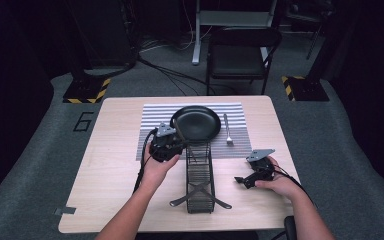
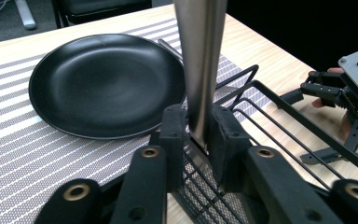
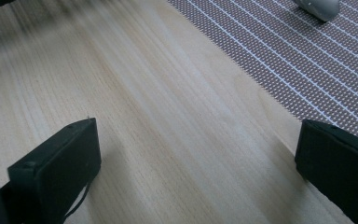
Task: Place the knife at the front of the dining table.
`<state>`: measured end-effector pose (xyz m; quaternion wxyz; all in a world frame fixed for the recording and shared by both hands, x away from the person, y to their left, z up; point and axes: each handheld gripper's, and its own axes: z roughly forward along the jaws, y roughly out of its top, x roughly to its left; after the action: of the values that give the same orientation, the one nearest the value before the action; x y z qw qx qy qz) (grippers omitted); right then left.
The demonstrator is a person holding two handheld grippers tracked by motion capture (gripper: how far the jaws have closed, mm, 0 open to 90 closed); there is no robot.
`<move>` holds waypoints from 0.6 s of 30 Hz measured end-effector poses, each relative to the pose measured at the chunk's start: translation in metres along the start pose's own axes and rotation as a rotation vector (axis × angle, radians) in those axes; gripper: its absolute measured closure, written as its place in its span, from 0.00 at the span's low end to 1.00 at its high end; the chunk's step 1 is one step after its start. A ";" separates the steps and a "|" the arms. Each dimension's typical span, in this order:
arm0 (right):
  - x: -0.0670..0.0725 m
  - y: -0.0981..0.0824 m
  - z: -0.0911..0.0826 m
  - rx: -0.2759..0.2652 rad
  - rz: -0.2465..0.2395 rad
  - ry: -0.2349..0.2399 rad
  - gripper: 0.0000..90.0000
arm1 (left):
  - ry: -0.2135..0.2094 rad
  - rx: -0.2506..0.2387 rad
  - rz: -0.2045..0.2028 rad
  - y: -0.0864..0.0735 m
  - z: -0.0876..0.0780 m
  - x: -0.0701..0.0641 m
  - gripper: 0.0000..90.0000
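Observation:
My left gripper (image 1: 176, 140) (image 2: 198, 135) is shut on a flat steel utensil handle (image 2: 200, 60), which stands upright between its jaws; the utensil's other end is out of sight. It hovers at the near edge of a black plate (image 1: 196, 122) (image 2: 105, 84) on a striped placemat (image 1: 155, 117) (image 2: 18, 154), just above the far end of a black wire rack (image 1: 200, 180) (image 2: 279, 116). A fork (image 1: 227, 130) lies on the mat right of the plate. My right gripper (image 1: 241, 180) (image 3: 198, 154) stands open over bare wood right of the rack, with nothing between its jaws.
The wooden table (image 1: 110, 165) has bare room to the left and at the front right. The rounded fork handle end (image 3: 318, 7) lies on the mat ahead of my right gripper. A dark folding chair (image 1: 240, 55) stands behind the table.

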<state>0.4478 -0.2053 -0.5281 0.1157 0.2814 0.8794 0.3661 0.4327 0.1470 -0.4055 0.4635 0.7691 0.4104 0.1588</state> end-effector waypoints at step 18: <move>0.000 0.000 0.000 0.000 0.000 0.000 0.00 | -0.025 -0.012 0.006 0.003 0.003 -0.003 0.90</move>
<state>0.4479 -0.2054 -0.5281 0.1157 0.2813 0.8794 0.3661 0.4339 0.1425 -0.4042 0.4726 0.7695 0.4012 0.1532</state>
